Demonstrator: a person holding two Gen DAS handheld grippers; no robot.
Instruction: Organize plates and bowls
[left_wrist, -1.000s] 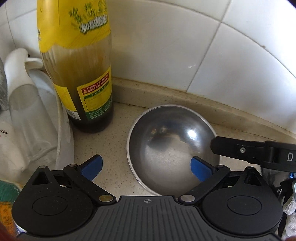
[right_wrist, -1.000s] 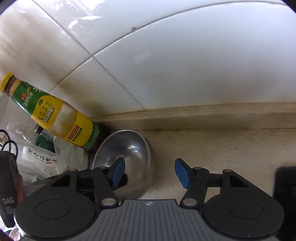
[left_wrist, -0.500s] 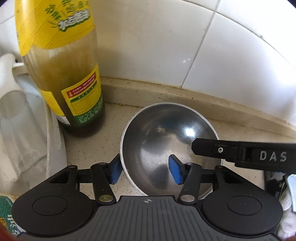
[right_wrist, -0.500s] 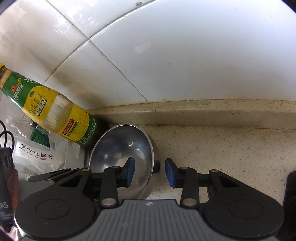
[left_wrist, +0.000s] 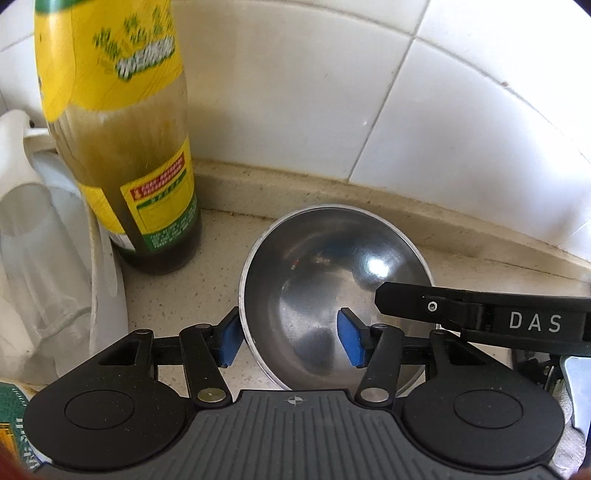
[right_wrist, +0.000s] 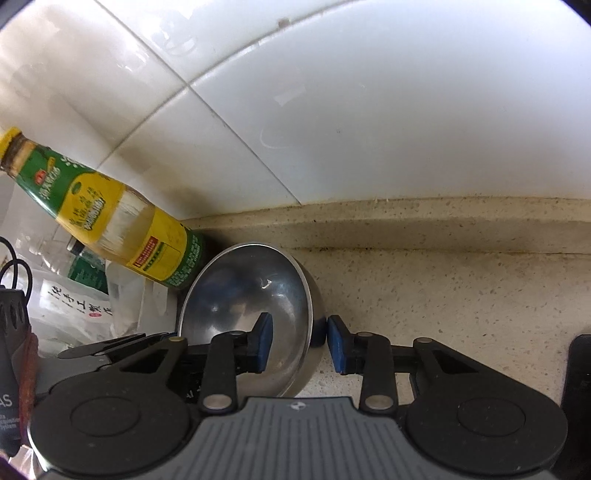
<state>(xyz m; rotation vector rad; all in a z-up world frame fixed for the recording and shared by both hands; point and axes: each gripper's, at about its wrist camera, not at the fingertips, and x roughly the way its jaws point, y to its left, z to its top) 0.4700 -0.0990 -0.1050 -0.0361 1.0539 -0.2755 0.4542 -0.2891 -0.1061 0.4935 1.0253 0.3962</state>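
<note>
A steel bowl (left_wrist: 332, 280) sits on the speckled counter by the tiled wall; it also shows in the right wrist view (right_wrist: 255, 295). My left gripper (left_wrist: 291, 339) straddles the bowl's left rim, one blue pad outside and one inside, with a visible gap on both sides. My right gripper (right_wrist: 299, 343) straddles the bowl's right rim the same way, its jaws partly closed but not touching the wall. The right gripper's black body (left_wrist: 480, 314) crosses over the bowl in the left wrist view.
A tall yellow-labelled bottle (left_wrist: 122, 147) stands just left of the bowl, also in the right wrist view (right_wrist: 110, 221). A clear plastic cup and white bags (left_wrist: 40, 258) lie further left. The counter ledge (right_wrist: 443, 225) and tiled wall run behind. Bare counter (right_wrist: 461, 314) stretches right.
Both grippers narrowed from wide open around opposite rims of the bowl. In the last half second both drew back a little and their jaws widened slightly.
</note>
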